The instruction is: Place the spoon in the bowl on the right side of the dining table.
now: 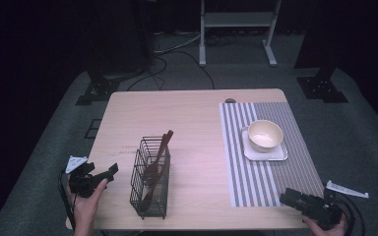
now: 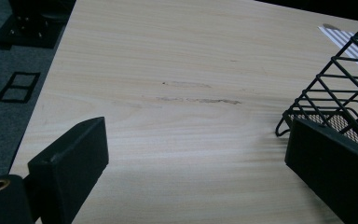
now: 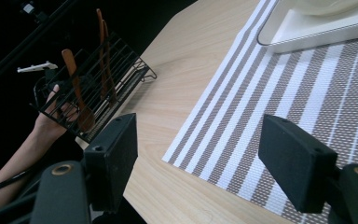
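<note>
high view is showing two grippers hovering at the near edge, both with jaws spread and nothing between them. left gripper [image 1: 109,172] is pointing at one black wire basket [image 1: 150,179] just beside its tips, carrying two wooden utensils [image 1: 156,162]. right gripper [image 1: 289,197] is sitting over one striped placemat [image 1: 256,182], with one bowl [image 1: 265,134] on one white plate [image 1: 280,153] farther ahead.
</note>
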`<state>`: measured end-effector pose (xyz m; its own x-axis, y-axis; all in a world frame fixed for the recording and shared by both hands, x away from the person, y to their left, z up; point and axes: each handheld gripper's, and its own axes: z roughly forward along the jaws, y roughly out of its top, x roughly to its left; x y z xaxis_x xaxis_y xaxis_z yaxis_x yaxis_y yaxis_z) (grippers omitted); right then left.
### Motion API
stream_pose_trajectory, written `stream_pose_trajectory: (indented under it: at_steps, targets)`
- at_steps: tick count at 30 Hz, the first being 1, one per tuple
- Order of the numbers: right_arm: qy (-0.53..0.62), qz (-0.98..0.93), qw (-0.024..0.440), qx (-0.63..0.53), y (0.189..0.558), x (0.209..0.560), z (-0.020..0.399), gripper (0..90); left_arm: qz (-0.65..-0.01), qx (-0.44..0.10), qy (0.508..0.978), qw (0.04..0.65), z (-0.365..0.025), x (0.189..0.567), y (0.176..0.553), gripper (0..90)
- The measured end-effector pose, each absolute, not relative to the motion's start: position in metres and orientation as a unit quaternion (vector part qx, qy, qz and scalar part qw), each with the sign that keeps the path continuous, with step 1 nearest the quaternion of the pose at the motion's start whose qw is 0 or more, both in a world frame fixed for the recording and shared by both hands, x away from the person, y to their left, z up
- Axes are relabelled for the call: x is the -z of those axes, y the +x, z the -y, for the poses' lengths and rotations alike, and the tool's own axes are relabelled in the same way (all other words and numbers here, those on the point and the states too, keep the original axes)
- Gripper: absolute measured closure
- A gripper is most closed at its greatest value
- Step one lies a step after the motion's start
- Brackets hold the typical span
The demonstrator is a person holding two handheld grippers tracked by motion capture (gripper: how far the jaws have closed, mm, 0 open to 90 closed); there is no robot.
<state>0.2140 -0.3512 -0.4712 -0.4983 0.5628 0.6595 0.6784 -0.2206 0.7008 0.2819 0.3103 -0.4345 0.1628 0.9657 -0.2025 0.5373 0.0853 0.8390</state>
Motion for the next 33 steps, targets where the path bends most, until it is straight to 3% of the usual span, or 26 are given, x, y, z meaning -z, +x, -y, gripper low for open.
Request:
stream_pose_trajectory:
  at_steps: [17,33]
  targets:
    - [-0.476,0.653,0.063,0.586,0.232,0.445,0.330,27.0,-0.596,-0.248,0.631,0.430,-0.311,0.435,0.283,4.9]
    - [-0.431,0.683,0.122,0.577,0.262,0.403,0.283,26.0,-0.597,-0.249,0.630,0.430,-0.313,0.435,0.284,4.9]
